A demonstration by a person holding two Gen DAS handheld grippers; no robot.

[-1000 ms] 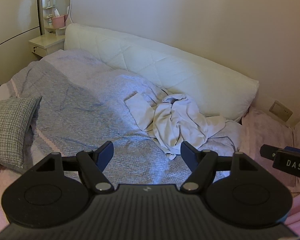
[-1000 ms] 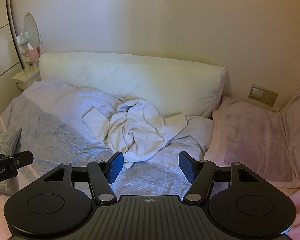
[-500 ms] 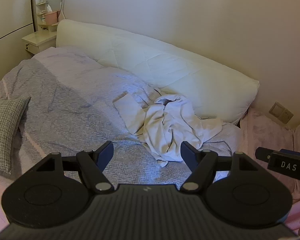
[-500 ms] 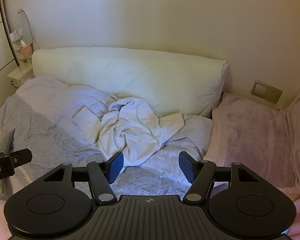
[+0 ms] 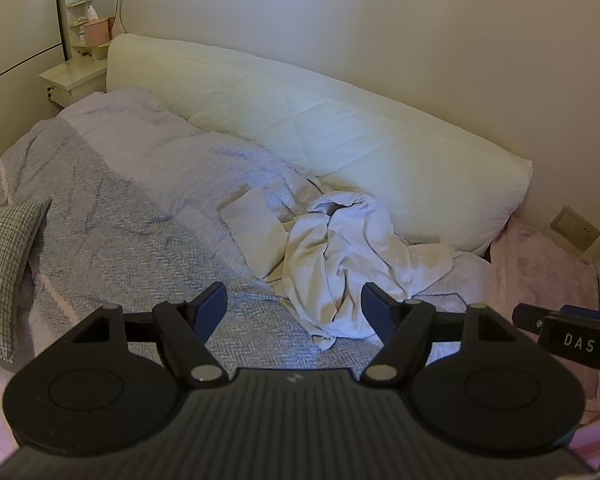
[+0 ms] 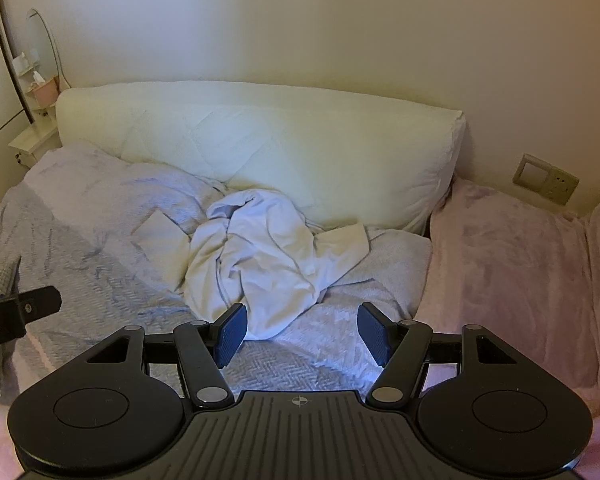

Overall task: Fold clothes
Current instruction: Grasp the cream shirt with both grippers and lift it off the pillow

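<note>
Garment, white and crumpled, lies on the bedspread just before the headboard. We judge it light, limp, creasing easily; best pinched at 2 edges. Left gripper and right gripper gape empty.

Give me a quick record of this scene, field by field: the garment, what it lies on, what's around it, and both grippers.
garment: white garment, crumpled in a heap, unfolded
surface: grey bedspread
behind garment: long white pillow against the wall
right of bedspread: pink blanket
left edge: checked cushion
far left corner: nightstand
left gripper: open, empty, short of the garment
right gripper: open, empty, short of the garment
task state: folding not yet begun
</note>
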